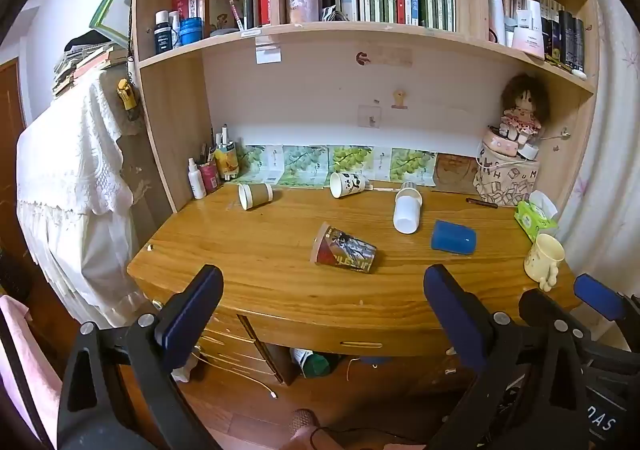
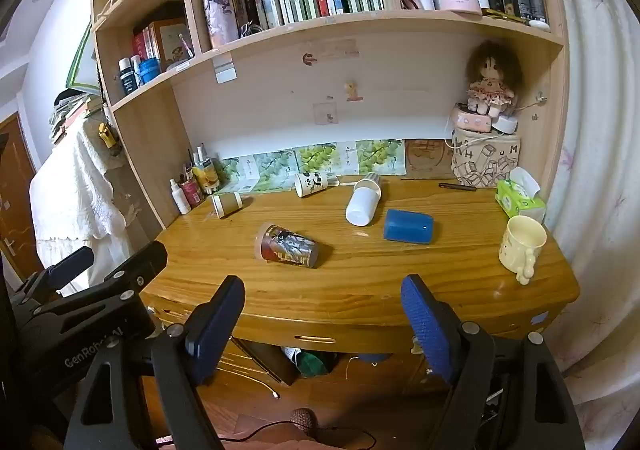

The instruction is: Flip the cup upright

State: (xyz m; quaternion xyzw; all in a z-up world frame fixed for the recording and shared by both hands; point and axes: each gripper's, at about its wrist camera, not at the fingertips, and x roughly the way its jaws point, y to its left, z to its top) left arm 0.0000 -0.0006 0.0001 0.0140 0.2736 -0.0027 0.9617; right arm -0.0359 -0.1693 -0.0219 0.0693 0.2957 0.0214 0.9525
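Note:
Several cups lie on their sides on the wooden desk (image 1: pixel 260 282): a printed dark cup (image 1: pixel 345 248) (image 2: pixel 289 246) near the middle, a blue cup (image 1: pixel 453 237) (image 2: pixel 408 226), a white cup (image 1: pixel 407 210) (image 2: pixel 363 201), a panda paper cup (image 1: pixel 347 184) (image 2: pixel 311 183) and a brown paper cup (image 1: pixel 255 195) (image 2: pixel 227 203). A cream mug (image 1: pixel 544 256) (image 2: pixel 521 244) stands upright at the right. My left gripper (image 1: pixel 323 286) is open and empty, in front of the desk edge. My right gripper (image 2: pixel 323 296) is open and empty, beside it, also short of the desk.
A green tissue pack (image 1: pixel 536 218), a printed storage box (image 1: pixel 506 179) with a doll (image 1: pixel 522 109) and a pen (image 1: pixel 481 202) sit at the right back. Bottles and pens (image 1: pixel 210 169) stand at the left back. Bookshelves (image 1: pixel 360 31) overhang the desk. Drawers (image 1: pixel 228 342) are below.

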